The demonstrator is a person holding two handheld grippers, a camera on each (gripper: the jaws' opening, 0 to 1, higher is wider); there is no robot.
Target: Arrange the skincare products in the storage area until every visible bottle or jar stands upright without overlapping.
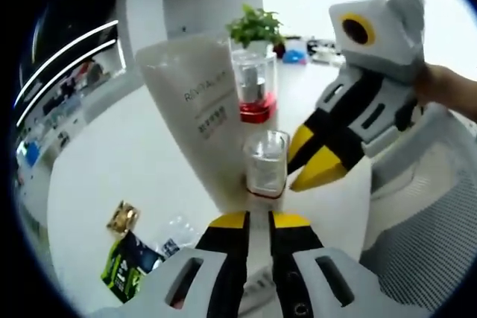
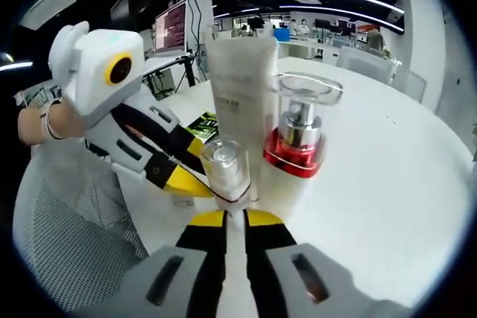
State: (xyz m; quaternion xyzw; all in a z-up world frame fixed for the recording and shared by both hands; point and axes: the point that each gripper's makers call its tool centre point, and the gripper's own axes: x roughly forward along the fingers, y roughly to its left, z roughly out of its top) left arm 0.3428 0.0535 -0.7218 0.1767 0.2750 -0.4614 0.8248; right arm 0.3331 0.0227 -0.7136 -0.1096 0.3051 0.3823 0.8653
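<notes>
A small clear bottle (image 1: 266, 163) (image 2: 223, 165) with a red ring at its base stands upright on the white table (image 1: 112, 154) (image 2: 387, 184). It is just beyond the tips of my left gripper (image 1: 259, 221) and my right gripper (image 2: 235, 220). Behind it a white tube (image 1: 197, 109) (image 2: 238, 72) stands on end beside a taller clear-capped bottle with a red collar (image 1: 253, 87) (image 2: 298, 139). Each gripper's jaws sit nearly together with nothing between them. The right gripper (image 1: 311, 160) reaches in beside the small bottle, and the left gripper (image 2: 190, 173) does the same from the other side.
Loose sachets, one green and black (image 1: 123, 269) (image 2: 201, 121) and one gold (image 1: 121, 217), lie on the table. A grey mesh chair (image 1: 417, 214) (image 2: 67, 236) is at the table's edge. A potted plant (image 1: 257, 26) stands farther back. A person's hand (image 1: 447, 87) (image 2: 37, 124) holds each gripper.
</notes>
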